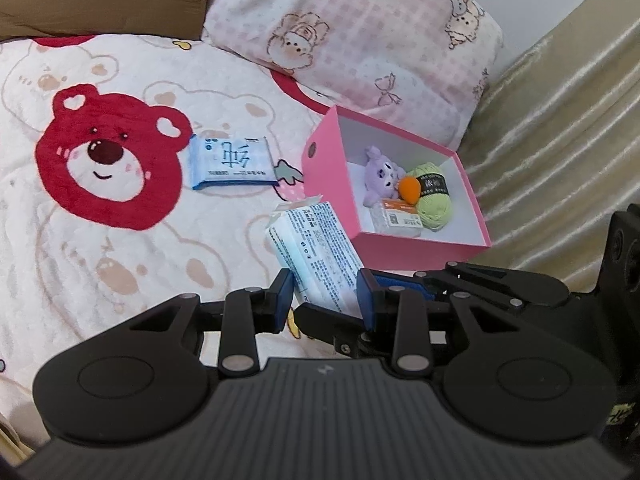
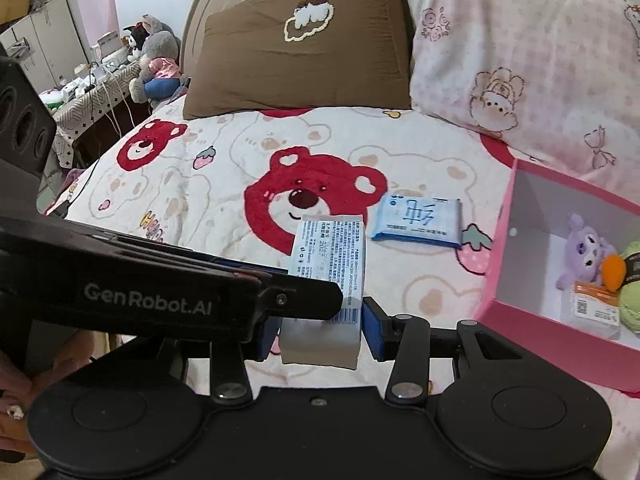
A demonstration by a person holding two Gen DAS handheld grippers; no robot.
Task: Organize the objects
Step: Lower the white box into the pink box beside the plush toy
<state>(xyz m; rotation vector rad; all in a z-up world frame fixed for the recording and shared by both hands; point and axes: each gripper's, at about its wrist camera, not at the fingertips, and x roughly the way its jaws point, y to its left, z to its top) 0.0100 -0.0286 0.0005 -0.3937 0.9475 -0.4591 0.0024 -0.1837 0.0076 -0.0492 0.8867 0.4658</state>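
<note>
Beside the pink box (image 1: 424, 246), on the bed: tissue pack (image 1: 316, 248) caught between both claws.

Left claw (image 1: 324, 300) and right claw (image 2: 320, 328) each have blue pads pressed on the near end of the pack, so both look clenched on it; a handover seems underway. Judgement: let one claw release fully before the other lifts, keep the soft pack level, carry it over the near wall of the pink box and set it in the free floor left of the purple plush (image 1: 380, 176), orange carrot toy (image 1: 410, 189) and green yarn (image 1: 434, 196). A second blue pack (image 1: 232, 162) lies left of the pink box. Writing: "GenRobot.AI" on the left claw's arm; pack shows fine print and a barcode, unreadable.
</note>
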